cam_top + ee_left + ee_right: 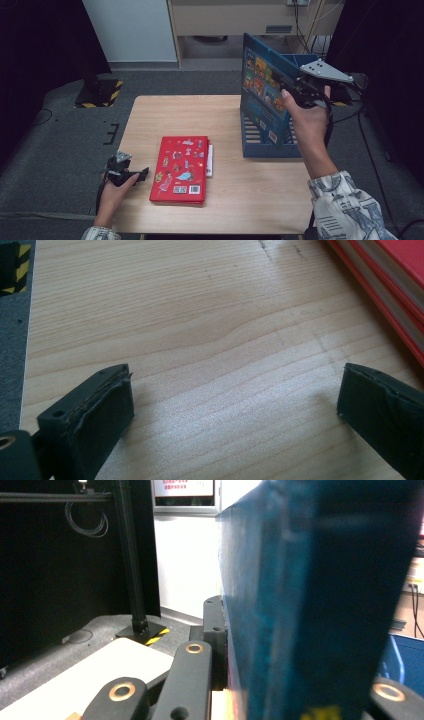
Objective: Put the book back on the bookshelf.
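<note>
A red picture book (181,169) lies flat at the table's front middle, on top of a thinner white book (210,160). My left gripper (142,173) rests low by the red book's left edge. Its jaws stand wide apart over bare wood (225,370) with nothing between them, and the red book's edge (385,285) shows at the upper right. My right gripper (289,94) is shut on a blue picture book (261,82), holding it upright over a blue slotted rack (267,142) at the table's right. The blue book (310,580) is pinched between the jaws.
The wooden table (175,115) stands on grey carpet. A black stand base with yellow-black stripes (100,92) sits on the floor to the far left. A pale cabinet (240,20) stands behind the table. Cables (350,115) hang to the right.
</note>
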The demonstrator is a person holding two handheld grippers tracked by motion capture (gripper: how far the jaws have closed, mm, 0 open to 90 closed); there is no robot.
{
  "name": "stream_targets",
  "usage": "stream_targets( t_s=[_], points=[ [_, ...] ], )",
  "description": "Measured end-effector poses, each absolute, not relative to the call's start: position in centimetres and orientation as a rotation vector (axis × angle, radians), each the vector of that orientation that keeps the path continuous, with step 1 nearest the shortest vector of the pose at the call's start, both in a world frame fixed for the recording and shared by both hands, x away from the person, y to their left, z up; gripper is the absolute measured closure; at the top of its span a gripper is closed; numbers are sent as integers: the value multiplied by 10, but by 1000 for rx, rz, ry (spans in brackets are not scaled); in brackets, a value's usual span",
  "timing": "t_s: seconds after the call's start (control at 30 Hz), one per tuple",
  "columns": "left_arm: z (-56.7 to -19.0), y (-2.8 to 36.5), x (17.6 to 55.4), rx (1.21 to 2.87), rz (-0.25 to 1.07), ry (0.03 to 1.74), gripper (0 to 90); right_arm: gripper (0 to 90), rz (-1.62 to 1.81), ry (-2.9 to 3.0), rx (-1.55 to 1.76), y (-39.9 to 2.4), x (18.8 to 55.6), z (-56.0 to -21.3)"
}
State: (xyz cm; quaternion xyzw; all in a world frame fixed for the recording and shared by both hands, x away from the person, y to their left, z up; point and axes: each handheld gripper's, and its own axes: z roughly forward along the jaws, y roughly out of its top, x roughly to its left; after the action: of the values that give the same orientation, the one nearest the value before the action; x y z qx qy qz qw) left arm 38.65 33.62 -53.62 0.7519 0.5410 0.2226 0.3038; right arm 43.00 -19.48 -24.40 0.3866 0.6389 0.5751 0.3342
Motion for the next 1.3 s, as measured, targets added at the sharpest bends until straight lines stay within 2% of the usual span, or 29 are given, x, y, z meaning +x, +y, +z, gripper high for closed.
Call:
stream_targets(
  t_s=[0.57,1.3],
  points=[
    [-536,336,387,1991,589,1437,8,828,1487,1664,1040,-211,422,-242],
    [-536,336,387,1990,587,1438,4,828,1434,1635,1124,-197,456,-258]
  ],
)
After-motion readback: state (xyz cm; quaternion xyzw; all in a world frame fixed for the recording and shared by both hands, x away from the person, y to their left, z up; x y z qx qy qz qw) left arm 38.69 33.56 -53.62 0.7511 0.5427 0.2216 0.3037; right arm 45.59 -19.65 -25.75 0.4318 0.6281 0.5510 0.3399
